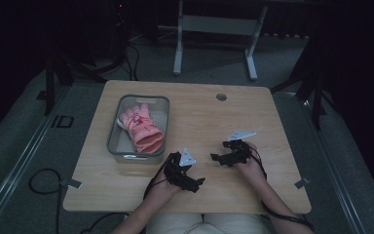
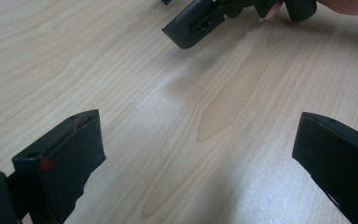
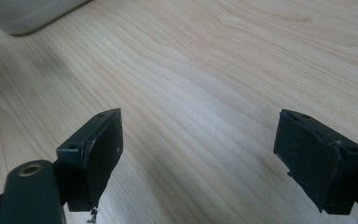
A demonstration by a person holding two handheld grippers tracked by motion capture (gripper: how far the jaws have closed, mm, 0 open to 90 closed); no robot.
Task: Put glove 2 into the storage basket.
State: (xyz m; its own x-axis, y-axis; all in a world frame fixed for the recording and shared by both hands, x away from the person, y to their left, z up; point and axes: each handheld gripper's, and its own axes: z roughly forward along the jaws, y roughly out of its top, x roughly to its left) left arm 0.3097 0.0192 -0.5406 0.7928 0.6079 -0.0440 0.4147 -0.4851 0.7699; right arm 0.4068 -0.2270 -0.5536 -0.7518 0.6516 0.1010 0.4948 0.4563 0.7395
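A pair of pink gloves (image 1: 141, 127) lies in a grey plastic bin (image 1: 114, 139) on the left part of the wooden table (image 1: 253, 117). My left gripper (image 1: 198, 182) rests low over the table just right of the bin's near corner, a hand around it. In its own view the left gripper (image 2: 198, 126) is open, with bare wood between the jaws. My right gripper (image 1: 216, 157) sits a little farther right, pointing left toward the bin. It is open too (image 3: 198, 121), with nothing between the jaws. One of its jaws shows ahead of the left gripper (image 2: 191, 25).
The bin's pale corner (image 3: 32, 14) shows at the top left of the right gripper view. A round cable hole (image 1: 221, 96) sits near the table's far edge. Behind the table stands a white metal frame (image 1: 214, 34). Cables (image 1: 44, 183) lie on the floor at left.
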